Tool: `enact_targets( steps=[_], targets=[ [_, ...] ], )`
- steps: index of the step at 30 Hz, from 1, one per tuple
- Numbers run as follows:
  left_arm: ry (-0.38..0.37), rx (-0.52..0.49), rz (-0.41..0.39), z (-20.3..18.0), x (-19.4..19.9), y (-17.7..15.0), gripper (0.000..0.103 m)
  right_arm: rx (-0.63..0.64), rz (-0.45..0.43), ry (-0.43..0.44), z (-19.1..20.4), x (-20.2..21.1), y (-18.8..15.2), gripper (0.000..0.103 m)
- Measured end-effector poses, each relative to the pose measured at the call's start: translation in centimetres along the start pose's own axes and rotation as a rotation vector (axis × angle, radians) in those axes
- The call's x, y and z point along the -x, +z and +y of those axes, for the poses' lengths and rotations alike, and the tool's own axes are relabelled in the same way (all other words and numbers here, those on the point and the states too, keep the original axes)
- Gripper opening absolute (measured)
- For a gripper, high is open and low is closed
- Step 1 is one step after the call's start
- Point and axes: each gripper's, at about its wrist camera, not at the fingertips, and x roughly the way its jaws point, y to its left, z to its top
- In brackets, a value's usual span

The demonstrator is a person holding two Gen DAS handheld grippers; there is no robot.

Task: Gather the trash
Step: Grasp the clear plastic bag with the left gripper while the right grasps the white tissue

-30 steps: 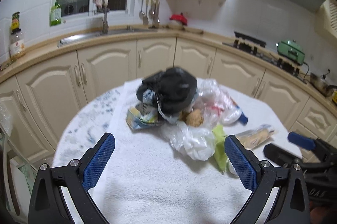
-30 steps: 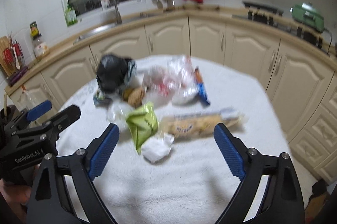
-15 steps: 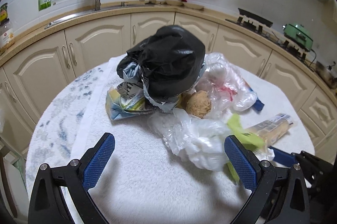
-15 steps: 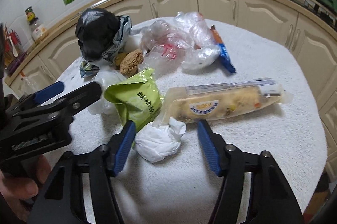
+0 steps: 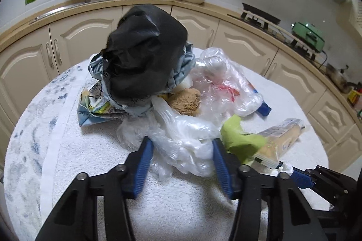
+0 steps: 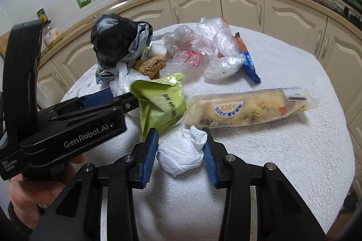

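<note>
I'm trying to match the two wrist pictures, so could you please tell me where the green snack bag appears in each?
Left wrist view: the green snack bag is lower right of centre, just right of the clear plastic bag.
Right wrist view: the same bag sits left of centre, just above the white paper wad.
Shared landmark: the black trash bag at the far side of the pile.

One black bag, one green packet, one tissue wad, two grippers.
</note>
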Motion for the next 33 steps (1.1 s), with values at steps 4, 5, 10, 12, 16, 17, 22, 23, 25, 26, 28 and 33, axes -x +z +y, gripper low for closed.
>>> enact_targets(
  steps=[4,5,10,12,16,17,22,23,25,26,28,33],
  targets=[
    [-0.017,0.006,-0.011,0.7,-0.2,0.3,0.039,-0.008,-0.007,0.001,-0.4,0.5,-0.2,0.039],
    [-0.020,0.007,-0.015,0.8,-0.2,0.4,0.038,-0.011,-0.010,0.002,-0.5,0.6,-0.2,0.039],
    [-0.030,0.006,-0.031,2.3,0.7,-0.4,0.035,-0.021,-0.023,0.002,-1.0,1.4,-0.3,0.039],
    [-0.015,0.003,-0.017,2.6,0.8,-1.0,0.039,-0.021,-0.024,0.000,-1.0,1.6,-0.4,0.039],
    [0.028,0.017,-0.002,2.9,-0.5,-0.4,0.086,-0.017,-0.021,0.002,-0.9,1.8,-0.6,0.039],
    [0.026,0.021,-0.006,2.9,-0.7,-0.2,0.095,-0.015,-0.021,0.003,-0.8,1.9,-0.6,0.039],
    [0.019,0.023,0.025,2.6,-2.8,0.8,0.078,-0.017,-0.021,0.004,-0.9,1.9,-0.7,0.039],
    [0.012,0.027,0.038,2.4,-2.9,0.4,0.070,-0.017,-0.020,0.005,-0.9,1.8,-0.6,0.039],
    [-0.009,0.032,0.023,2.5,-2.8,0.7,0.060,-0.018,-0.021,0.005,-1.0,1.8,-0.6,0.039],
    [-0.017,0.030,0.013,2.7,-2.4,0.5,0.053,-0.018,-0.021,0.006,-1.0,1.8,-0.6,0.039],
    [-0.036,0.029,0.002,3.1,-1.4,-0.2,0.042,-0.018,-0.024,0.008,-1.0,2.0,-0.7,0.039],
    [-0.071,0.037,-0.015,3.9,0.8,-2.7,0.041,-0.015,-0.029,0.018,-1.0,2.4,-1.0,0.039]
  ],
)
